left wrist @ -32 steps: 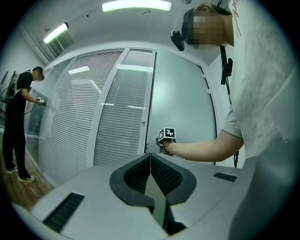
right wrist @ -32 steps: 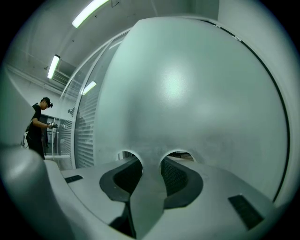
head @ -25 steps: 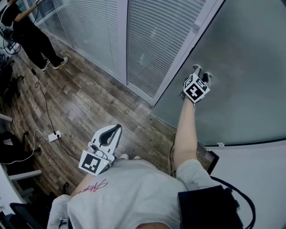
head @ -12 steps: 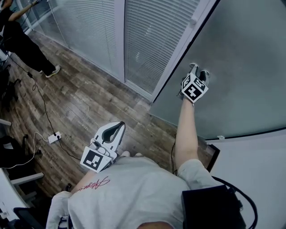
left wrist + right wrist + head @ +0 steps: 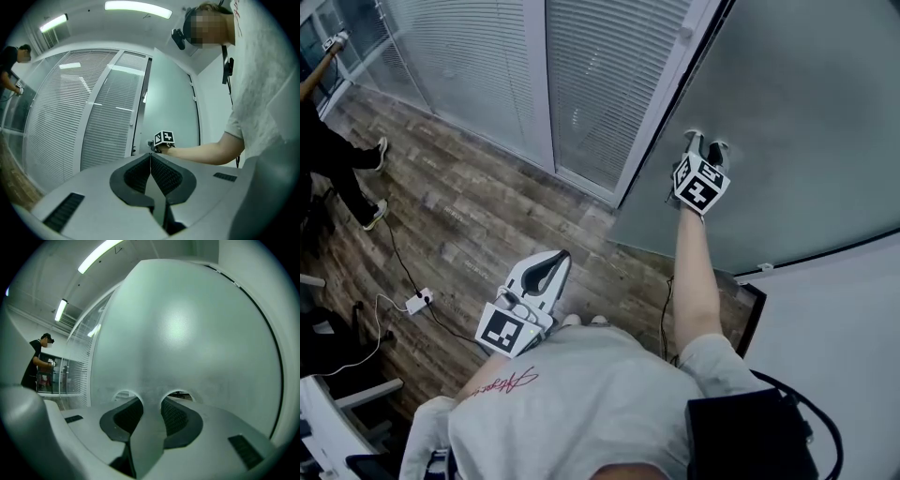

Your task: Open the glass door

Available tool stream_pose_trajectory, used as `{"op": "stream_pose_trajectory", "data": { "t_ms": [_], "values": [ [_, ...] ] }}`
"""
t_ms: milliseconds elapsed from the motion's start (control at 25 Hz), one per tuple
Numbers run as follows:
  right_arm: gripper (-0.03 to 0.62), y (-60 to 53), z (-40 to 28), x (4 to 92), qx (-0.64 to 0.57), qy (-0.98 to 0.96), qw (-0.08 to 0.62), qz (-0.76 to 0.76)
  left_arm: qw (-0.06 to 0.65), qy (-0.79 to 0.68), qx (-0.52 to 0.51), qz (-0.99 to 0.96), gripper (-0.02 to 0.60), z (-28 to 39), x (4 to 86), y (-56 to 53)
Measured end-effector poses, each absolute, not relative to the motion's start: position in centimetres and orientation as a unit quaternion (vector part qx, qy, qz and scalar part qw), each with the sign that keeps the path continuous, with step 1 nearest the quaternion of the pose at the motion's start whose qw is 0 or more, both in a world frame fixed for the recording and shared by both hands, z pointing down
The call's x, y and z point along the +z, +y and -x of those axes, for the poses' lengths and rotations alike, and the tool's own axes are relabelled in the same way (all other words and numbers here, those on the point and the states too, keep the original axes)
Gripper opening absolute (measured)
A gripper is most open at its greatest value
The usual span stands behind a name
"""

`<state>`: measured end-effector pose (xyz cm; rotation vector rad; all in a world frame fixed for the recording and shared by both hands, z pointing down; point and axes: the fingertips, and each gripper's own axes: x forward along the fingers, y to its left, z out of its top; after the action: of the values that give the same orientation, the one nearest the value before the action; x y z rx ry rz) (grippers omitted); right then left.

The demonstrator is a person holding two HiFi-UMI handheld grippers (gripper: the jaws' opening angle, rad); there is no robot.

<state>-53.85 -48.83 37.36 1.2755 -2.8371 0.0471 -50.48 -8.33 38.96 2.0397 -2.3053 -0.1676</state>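
Observation:
The frosted glass door (image 5: pixel 806 112) fills the upper right of the head view and stands swung partly away from its grey frame (image 5: pixel 661 122). My right gripper (image 5: pixel 704 142) reaches out on a straight arm, and its fingertips rest flat against the glass. In the right gripper view the door (image 5: pixel 187 333) fills the picture. There my right gripper (image 5: pixel 151 397) is open, with only glass showing in the gap. My left gripper (image 5: pixel 553 262) hangs near my waist, away from the door. In its own view my left gripper (image 5: pixel 150 155) is shut on nothing.
Glass partitions with white blinds (image 5: pixel 487 66) run left of the door. A cable and power strip (image 5: pixel 418 301) lie on the wooden floor (image 5: pixel 459 216). Another person (image 5: pixel 333 150) stands at the far left. A white wall (image 5: pixel 844 328) lies right of the door.
The right gripper has moved forward with its tips on the glass, and the door has swung a little farther. The left gripper has stayed near the waist. The person at the left has slid toward the picture's edge.

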Motion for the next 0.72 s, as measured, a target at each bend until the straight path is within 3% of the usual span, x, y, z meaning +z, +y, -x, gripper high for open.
{"op": "stream_pose_trajectory", "data": {
  "t_ms": [720],
  "values": [
    [0.133,-42.6,48.4,37.2,0.010,-0.922,-0.006,-0.388,0.043,-0.680,-0.042,-0.730,0.017,47.6,40.4,-7.8]
  ]
}}
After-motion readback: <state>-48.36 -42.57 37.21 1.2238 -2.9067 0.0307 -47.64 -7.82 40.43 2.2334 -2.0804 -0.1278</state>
